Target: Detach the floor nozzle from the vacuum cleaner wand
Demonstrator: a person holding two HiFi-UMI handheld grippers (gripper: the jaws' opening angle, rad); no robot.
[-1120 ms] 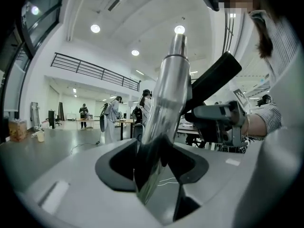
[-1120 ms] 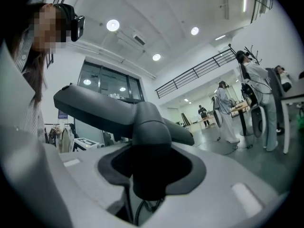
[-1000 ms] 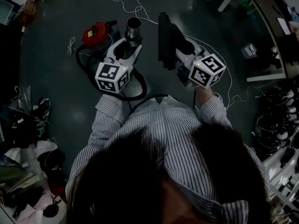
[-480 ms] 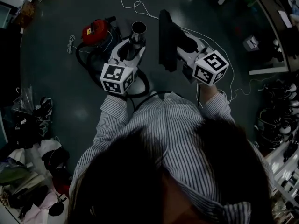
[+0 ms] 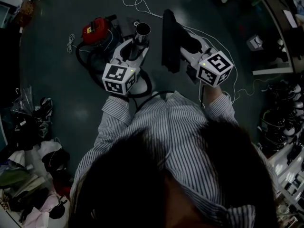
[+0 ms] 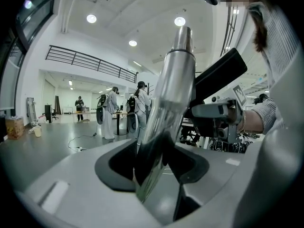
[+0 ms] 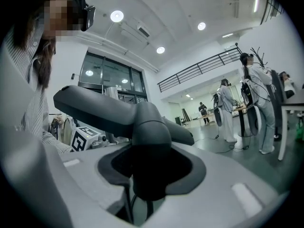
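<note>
My left gripper [image 5: 134, 45] is shut on the shiny metal vacuum wand [image 5: 141, 31], whose open end points up toward the head camera. In the left gripper view the wand [image 6: 173, 84] rises between the jaws of the left gripper [image 6: 152, 163]. My right gripper [image 5: 189, 45] is shut on the neck of the black floor nozzle [image 5: 170, 39]. The nozzle is apart from the wand, a small gap to its right. In the right gripper view the nozzle neck [image 7: 150, 137] fills the jaws of the right gripper [image 7: 147, 177], and its flat head [image 7: 95, 109] spreads out to the left.
The red vacuum cleaner body [image 5: 96, 31] sits on the dark floor, with its black hose [image 5: 144, 87] looping under my left arm. A white cable [image 5: 130, 6] trails across the floor. Shoes and clothes [image 5: 33, 122] lie at the left, shelves [image 5: 282, 141] at the right. Several people [image 6: 109, 110] stand far off.
The left gripper with the wand has sunk a little. The right gripper and the nozzle have hardly moved. Wand and nozzle stay apart.
</note>
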